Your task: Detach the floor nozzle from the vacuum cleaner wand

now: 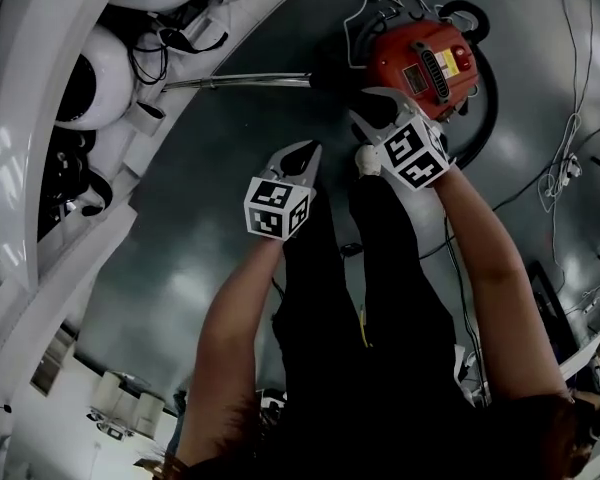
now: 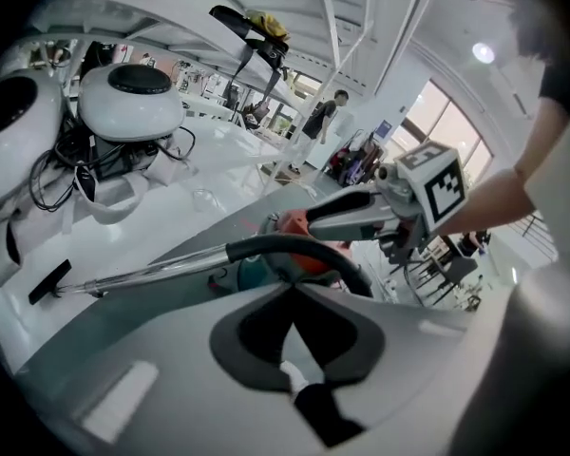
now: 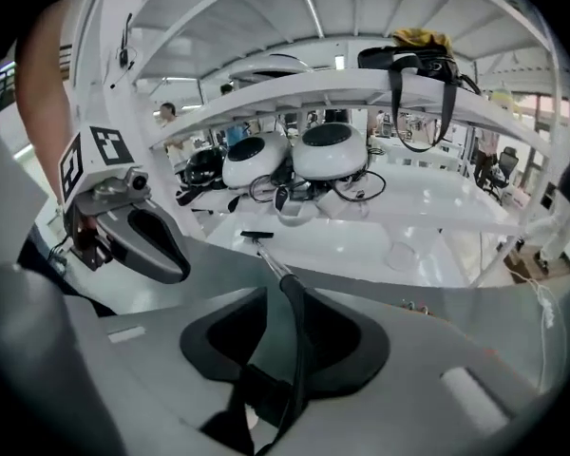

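- The left claw (image 1: pixel 302 154) is closed, its pads together with nothing between them; it hangs tilted down over the dark grey floor (image 1: pixel 230 138).
- The right claw (image 1: pixel 375 108) has its jaws part-way apart, and the pads press on nothing.
- The right claw hangs just above the near edge of the red canister vacuum cleaner (image 1: pixel 420 60).
- The long black flexible hose (image 1: pixel 485 98) loops round the canister. In the right gripper view a stretch of it shows in the gap between the jaws (whether it sits between them or beyond them, I cannot tell).
- The shiny straight metal wand (image 1: pixel 242 80) lies flat on the floor, running away from the canister towards the white bench (image 3: pixel 456 221).
- The small flat black floor nozzle (image 2: pixel 49 281) is on the far end of the wand, attached, at the foot of the bench and well apart from both claws.
- Two white dome-shaped machines (image 3: pixel 328 150) with loose cables stand on the bench.
- The person's legs in black trousers (image 1: pixel 380 298) stand between the forearms.
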### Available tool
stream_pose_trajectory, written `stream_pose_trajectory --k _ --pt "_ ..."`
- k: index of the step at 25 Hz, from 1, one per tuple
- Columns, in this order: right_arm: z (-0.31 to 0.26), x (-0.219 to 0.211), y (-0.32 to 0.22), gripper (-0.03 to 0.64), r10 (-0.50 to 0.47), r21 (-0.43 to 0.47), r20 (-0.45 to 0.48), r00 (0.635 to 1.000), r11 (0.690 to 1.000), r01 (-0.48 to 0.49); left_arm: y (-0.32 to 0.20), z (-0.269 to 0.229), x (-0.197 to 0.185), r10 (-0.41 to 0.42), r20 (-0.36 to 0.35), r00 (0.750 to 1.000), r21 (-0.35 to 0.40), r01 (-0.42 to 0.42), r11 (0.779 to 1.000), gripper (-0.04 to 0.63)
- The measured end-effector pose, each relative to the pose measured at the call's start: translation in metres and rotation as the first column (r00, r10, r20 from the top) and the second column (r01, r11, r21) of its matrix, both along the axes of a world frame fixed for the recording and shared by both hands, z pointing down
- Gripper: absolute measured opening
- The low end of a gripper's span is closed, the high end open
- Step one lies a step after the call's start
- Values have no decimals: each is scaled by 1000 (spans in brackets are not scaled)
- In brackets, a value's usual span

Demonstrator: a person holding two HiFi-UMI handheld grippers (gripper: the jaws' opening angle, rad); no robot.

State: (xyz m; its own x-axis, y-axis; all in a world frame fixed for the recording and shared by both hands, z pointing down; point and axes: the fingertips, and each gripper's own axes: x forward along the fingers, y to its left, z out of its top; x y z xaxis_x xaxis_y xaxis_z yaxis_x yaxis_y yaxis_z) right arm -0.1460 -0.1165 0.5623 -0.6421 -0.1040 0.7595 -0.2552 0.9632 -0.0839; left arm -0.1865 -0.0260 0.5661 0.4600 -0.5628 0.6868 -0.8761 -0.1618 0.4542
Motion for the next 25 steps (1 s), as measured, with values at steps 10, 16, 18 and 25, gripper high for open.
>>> stream_pose_trajectory --k 10,16,18,25 --pt "56 -48 -8 212 -283 61 -181 942 952 298 3 30 -39 -20 24 1000 -12 20 1000 11" --pt "90 -56 -8 222 -384 11 -295 875 914 405 -1 43 -44 -14 21 1000 -10 15 1000 11" --pt "99 -55 -6 222 -403 -24 -320 857 908 418 -4 44 -46 -12 23 1000 -3 12 1000 11" --pt "107 -55 -5 209 -399 -87 -345 850 915 394 -30 61 -64 -88 61 994 -14 89 996 11"
